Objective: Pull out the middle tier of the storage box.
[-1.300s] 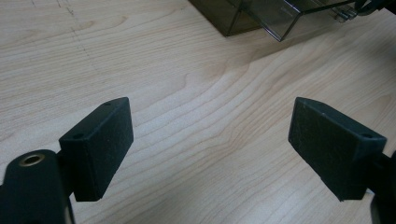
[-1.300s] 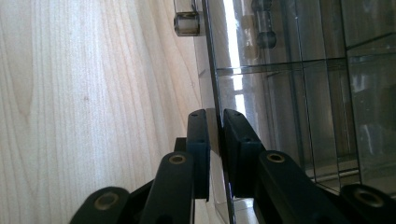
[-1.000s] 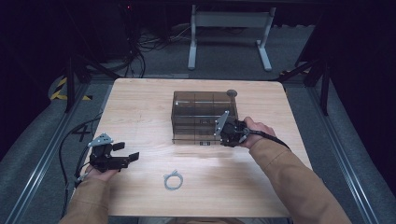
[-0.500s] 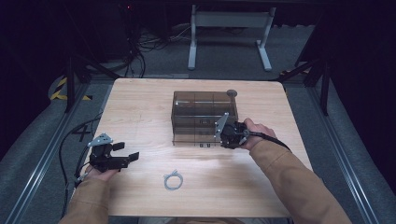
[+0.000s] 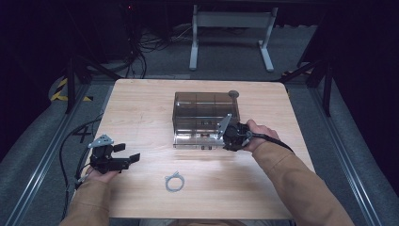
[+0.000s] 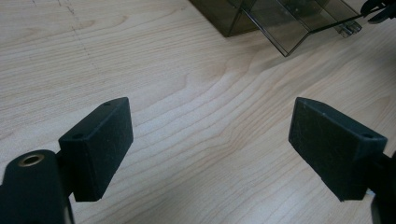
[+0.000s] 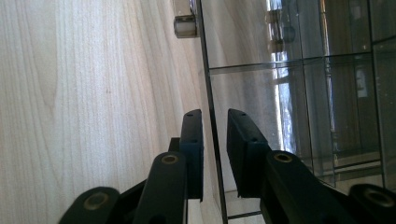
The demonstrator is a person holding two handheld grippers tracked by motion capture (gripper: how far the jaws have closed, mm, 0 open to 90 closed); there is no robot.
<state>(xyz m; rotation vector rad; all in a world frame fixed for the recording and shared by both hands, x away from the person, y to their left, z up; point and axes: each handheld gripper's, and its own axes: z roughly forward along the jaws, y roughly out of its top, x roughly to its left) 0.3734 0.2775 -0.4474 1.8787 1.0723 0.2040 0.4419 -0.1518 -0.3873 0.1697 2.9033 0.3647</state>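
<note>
The smoked clear plastic box (image 5: 206, 117) sits a little right of the middle of the surface (image 5: 141, 108), and the work in hand is at its near face. In the left gripper view the box's near panel (image 6: 303, 21) is swung outward at a slant, so the opening looks begun but not finished. In the right gripper view the thin edge of that panel (image 7: 212, 116) runs straight between your right gripper (image 7: 214, 154) fingers (image 7: 192, 149). They stand close on either side of it with slight gaps showing, so I cannot tell whether you are already pinching it or only closing in. In the high view your right gripper (image 5: 234, 136) is at the box's near right corner, with your hand behind it.

Inside, the compartments I can make out through the walls look empty, though reflections blur the far ones. A small round dark thing (image 5: 233, 93) stands at the box's far right corner; what it is I cannot say.

Your left gripper (image 5: 114, 157) rests near the left edge, well apart from the box, its fingers (image 6: 98, 144) spread wide with nothing between them.

A small grey coiled cable (image 5: 174, 181) lies on the surface near you, between your two arms, untouched. If it is meant for the box, that step is all still ahead.
</note>
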